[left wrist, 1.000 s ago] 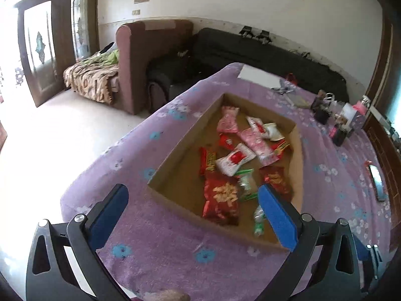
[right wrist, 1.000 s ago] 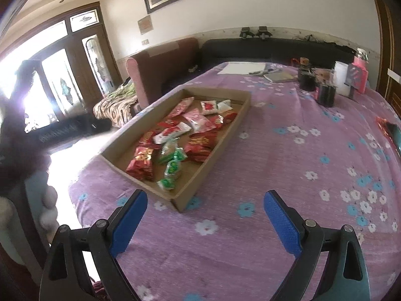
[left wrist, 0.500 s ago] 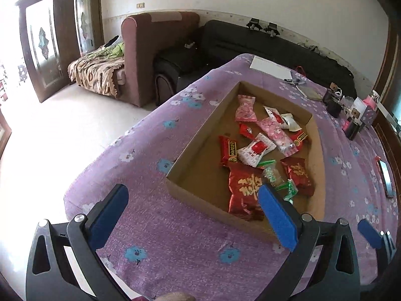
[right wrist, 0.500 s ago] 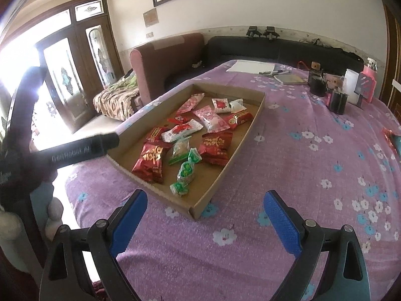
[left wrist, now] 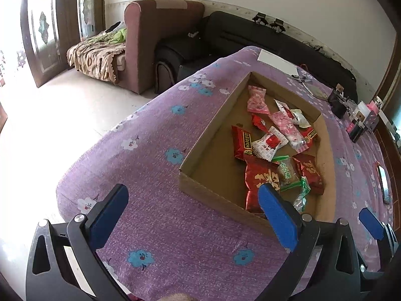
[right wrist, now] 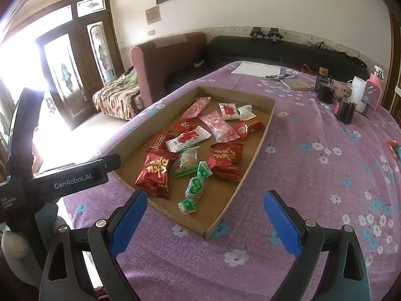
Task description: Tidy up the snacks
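A shallow cardboard tray (left wrist: 200, 148) (right wrist: 260, 140) lies on the purple flowered tablecloth and holds several snack packets: red ones (right wrist: 226, 159), pink ones (right wrist: 218, 126), white ones (left wrist: 269, 143) and green candies (right wrist: 194, 192). My left gripper (left wrist: 193, 213) is open and empty, above the cloth just before the tray's near corner. My right gripper (right wrist: 204, 219) is open and empty, over the tray's near right corner. The left gripper's body (right wrist: 75, 175) shows at the left of the right wrist view.
At the table's far right stand dark jars (right wrist: 344, 110), a white cup (right wrist: 358, 95) and a pink bottle (right wrist: 376, 87). White paper (right wrist: 255, 70), pens and a notebook lie at the far end. A phone (left wrist: 383, 185) lies right. A brown armchair (left wrist: 160, 40) and black sofa stand beyond.
Both grippers have moved closer to the tray, which now looks larger and nearer. Both stay open and empty.
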`<control>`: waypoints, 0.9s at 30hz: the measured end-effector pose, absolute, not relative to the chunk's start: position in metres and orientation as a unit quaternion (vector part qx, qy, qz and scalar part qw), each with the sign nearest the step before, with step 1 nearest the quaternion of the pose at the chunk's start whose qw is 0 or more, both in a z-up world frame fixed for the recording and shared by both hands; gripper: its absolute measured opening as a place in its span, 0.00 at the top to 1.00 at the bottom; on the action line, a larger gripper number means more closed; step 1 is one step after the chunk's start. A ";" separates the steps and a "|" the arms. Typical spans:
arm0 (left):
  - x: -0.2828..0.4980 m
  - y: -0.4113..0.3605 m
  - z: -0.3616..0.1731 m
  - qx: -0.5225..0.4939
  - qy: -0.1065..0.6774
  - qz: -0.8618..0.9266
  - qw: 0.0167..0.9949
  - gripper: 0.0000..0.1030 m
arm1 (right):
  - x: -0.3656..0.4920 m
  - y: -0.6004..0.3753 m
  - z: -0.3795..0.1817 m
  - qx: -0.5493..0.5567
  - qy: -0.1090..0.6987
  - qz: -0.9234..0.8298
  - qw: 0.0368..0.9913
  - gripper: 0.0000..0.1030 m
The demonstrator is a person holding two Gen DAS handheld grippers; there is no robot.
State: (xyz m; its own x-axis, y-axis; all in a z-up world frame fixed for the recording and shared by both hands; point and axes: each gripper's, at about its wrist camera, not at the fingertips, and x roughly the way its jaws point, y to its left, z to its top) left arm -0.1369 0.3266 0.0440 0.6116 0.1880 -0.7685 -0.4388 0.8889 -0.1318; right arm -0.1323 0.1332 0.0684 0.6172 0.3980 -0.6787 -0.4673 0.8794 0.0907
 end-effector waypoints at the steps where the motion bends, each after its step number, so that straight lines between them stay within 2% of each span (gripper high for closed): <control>1: -0.137 0.327 0.043 -0.156 0.404 0.178 0.884 0.00 | -0.132 0.134 0.068 -0.049 0.366 0.241 0.898 0.08; 27: -0.137 0.320 0.043 -0.156 0.411 0.179 0.880 0.00 | -0.132 0.128 0.064 -0.036 0.371 0.251 0.893 0.08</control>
State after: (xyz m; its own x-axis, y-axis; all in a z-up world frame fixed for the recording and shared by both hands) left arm -0.1368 0.3199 0.0432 0.5980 0.1871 -0.7794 -0.4434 0.8872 -0.1273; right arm -0.1324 0.1280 0.0641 0.5991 0.4209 -0.6811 -0.4749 0.8717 0.1210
